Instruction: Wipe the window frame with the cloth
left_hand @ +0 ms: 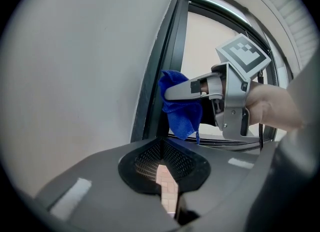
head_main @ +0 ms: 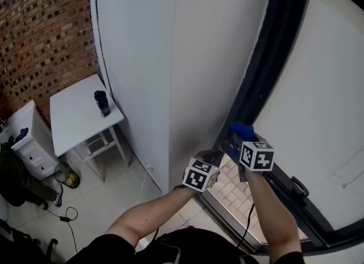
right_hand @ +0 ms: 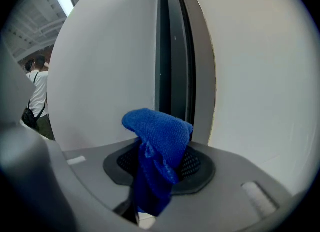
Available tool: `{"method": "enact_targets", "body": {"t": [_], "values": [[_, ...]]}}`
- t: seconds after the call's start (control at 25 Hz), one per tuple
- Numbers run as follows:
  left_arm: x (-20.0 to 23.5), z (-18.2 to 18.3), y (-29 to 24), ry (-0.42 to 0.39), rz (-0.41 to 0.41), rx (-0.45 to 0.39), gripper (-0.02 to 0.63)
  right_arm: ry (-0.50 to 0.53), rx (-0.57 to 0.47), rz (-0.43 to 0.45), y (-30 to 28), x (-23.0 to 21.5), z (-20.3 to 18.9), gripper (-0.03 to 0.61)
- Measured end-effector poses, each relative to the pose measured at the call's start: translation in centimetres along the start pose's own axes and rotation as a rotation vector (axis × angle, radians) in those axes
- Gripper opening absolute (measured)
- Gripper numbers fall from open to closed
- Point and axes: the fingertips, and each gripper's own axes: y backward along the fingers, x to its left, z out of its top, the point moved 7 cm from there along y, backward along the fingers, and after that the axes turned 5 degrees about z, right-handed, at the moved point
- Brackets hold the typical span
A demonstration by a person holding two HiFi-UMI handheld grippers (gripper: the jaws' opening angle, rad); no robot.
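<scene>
Right gripper (head_main: pixel 238 136) pinches nubby blue cloth (right_hand: pixel 159 135), tail hidden between jaws, beside dark frame (right_hand: pixel 172 51). Left gripper (left_hand: pixel 162 151) pressed together, empty.

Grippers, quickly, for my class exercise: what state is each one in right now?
Left gripper: shut, nothing between its jaws.
Right gripper: shut on the blue cloth, by the window frame.

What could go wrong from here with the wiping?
1. The cloth is bunched in the right gripper; dragging along the frame might pull it loose.
2. Only a small wad leads, so the hard jaws could scrape the frame.
3. The empty left gripper sits close beside the right one; the two may bump.
</scene>
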Motion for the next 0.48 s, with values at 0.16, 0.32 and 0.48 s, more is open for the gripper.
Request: {"method": "enact_targets", "body": {"t": [0.16,0.32,0.48], "values": [[-0.11,0.07,0.09,-0.001,-0.001,-0.004,-0.011,0.081,-0.018,-0.007,0.27,0.15,0.75,0.146],[-0.33,0.04,-0.10,-0.008,-0.001,-0.013,-0.011,0.098,-0.032,0.003,0.39,0.18,0.69,0.146],[-0.46,-0.03,-0.57,-0.010,-0.004,-0.019,-0.011,0.107,-0.046,0.008,0.24,0.10,0.41,0.146]]}}
